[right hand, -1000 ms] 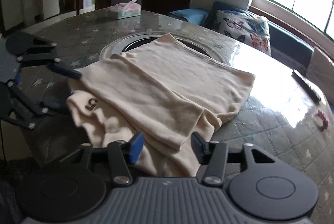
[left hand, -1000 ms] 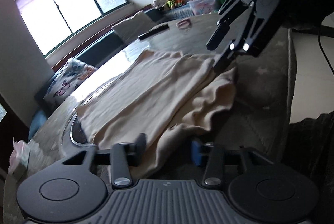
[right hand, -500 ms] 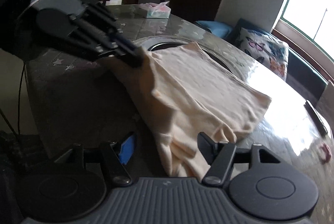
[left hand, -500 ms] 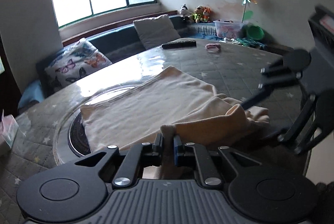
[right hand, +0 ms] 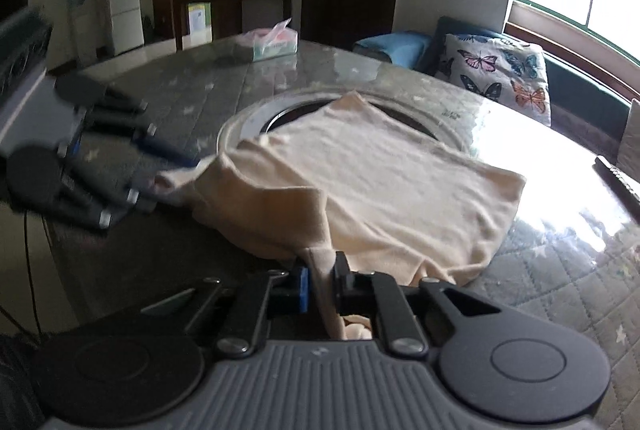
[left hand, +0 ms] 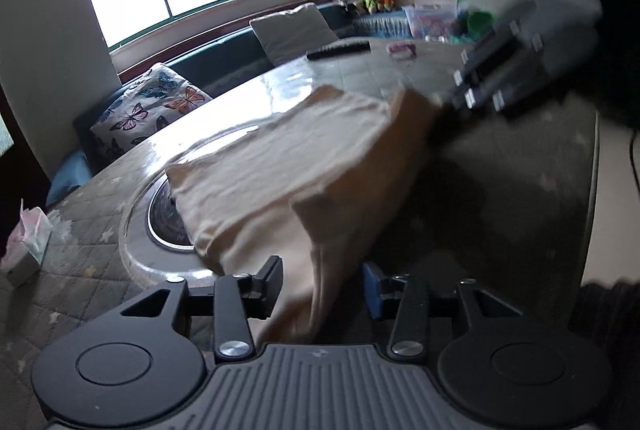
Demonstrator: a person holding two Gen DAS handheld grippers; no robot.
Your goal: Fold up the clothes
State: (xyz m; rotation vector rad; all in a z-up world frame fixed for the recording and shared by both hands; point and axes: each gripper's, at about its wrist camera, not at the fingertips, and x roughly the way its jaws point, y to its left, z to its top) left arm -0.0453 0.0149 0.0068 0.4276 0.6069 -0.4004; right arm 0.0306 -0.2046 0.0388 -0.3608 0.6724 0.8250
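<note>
The cream garment [right hand: 384,181] lies mid-frame across the worktop [right hand: 560,270], its near edge lifted. My right claw [right hand: 320,280] is clamped on a bunched corner at lower centre. My left claw [left hand: 322,284] has cloth between parted jaws in its own view; whether it pinches, I cannot tell. I judge a fold is under way: next, carry the lifted edge over the flat part, both corners level.
</note>
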